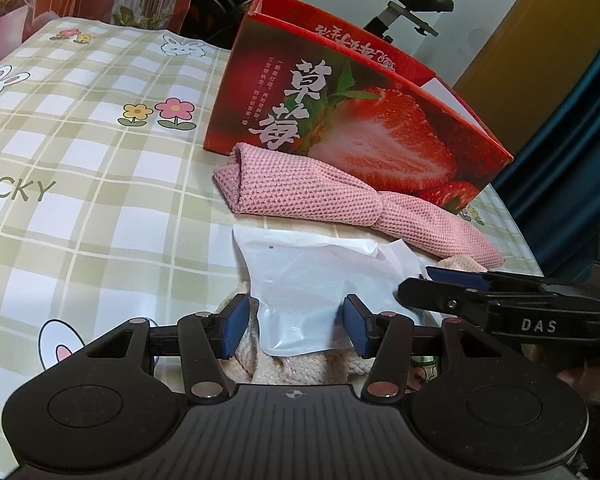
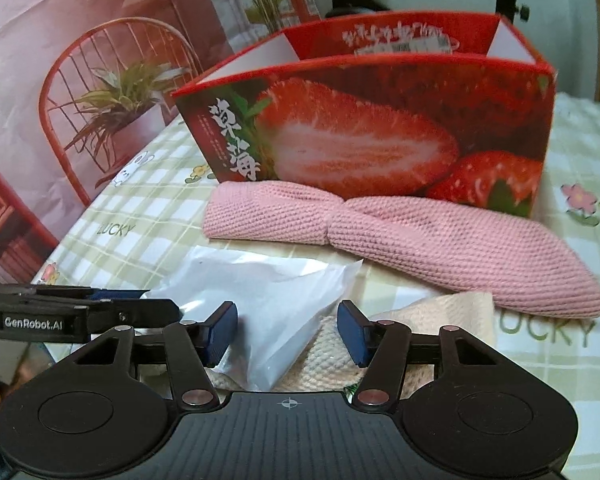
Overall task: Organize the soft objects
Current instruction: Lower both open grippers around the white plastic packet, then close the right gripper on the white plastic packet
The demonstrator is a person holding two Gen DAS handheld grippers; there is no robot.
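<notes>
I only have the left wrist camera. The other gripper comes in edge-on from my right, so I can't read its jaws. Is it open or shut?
Observer: The right wrist view shows the right gripper open, with its pads apart on either side of the white plastic bag.
Operator: Is it holding anything?
Observer: No. A cream knit piece pokes out from under the bag between the pads, but they aren't closed on it.
Operator: How far right does the pink knit go?
Observer: The pink knit tapers to a rounded end past the strawberry box corner, and it lies over a cream cloth.
</notes>
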